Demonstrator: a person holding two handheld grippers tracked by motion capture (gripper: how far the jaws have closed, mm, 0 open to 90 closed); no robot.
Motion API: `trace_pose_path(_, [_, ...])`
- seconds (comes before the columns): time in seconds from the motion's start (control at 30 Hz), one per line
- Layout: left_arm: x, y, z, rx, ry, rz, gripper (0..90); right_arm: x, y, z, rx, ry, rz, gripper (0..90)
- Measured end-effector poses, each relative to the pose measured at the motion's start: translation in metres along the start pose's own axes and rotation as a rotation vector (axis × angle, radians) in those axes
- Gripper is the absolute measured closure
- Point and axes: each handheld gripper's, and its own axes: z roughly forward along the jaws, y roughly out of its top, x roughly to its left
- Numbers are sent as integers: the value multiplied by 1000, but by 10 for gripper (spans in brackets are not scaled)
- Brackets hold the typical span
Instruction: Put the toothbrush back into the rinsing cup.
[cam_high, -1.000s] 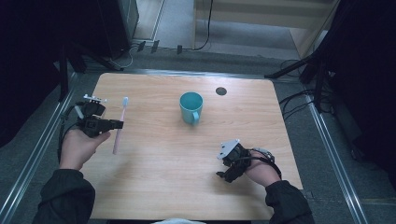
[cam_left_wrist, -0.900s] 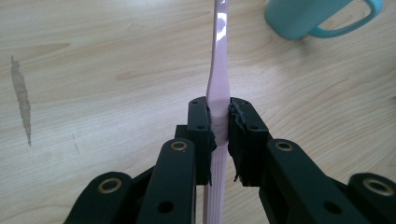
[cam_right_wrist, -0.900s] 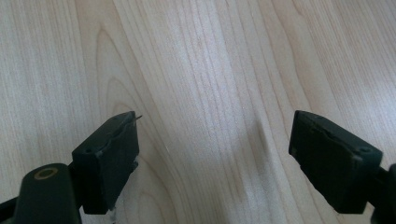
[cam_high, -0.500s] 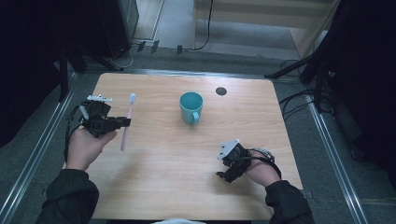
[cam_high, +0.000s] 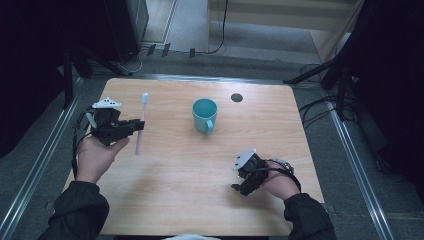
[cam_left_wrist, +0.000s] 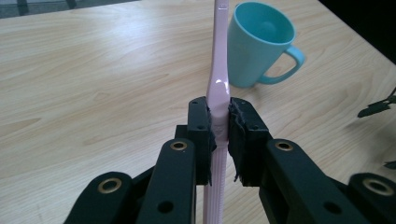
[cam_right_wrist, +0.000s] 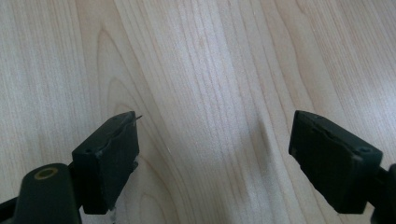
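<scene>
While clamped in left gripper (cam_high: 135, 125) jaws, toothbrush (cam_high: 141, 122) well left of mug (cam_high: 205, 115); right gripper (cam_high: 243, 186) jaws agape

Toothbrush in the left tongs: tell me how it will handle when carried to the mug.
The toothbrush looks stiff: it stands straight above the left tongs without drooping. Its glossy pink handle may slip or pivot, being pinched at one narrow spot. It is probably light. The mug looks stable, though a long brush leaning inside might tip it.

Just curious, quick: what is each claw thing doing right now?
Left gripper: closed on the pink toothbrush.
Right gripper: open, holding nothing, low over the table.
</scene>
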Motion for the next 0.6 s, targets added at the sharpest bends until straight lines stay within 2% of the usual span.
trace_pose_path(0.07, [-2, 1, 0, -11, -2, 0, 793, 0, 0, 0, 1, 0, -1, 160])
trace_pose_path(0.27, [-9, 12, 6, -17, -51, -2, 793, -1, -1, -1, -4, 4, 1, 160])
trace_pose_path(0.37, [-12, 17, 9, -20, -54, 0, 793, 0, 0, -1, -7, -1, 2, 160])
trace_pose_path(0.53, [-18, 25, 17, -19, -75, 11, 793, 0, 1, 0, -10, 8, 1, 160])
trace_pose_path(0.6, [-24, 32, 23, -11, -75, 38, 793, 0, 1, 0, -12, 9, -1, 160])
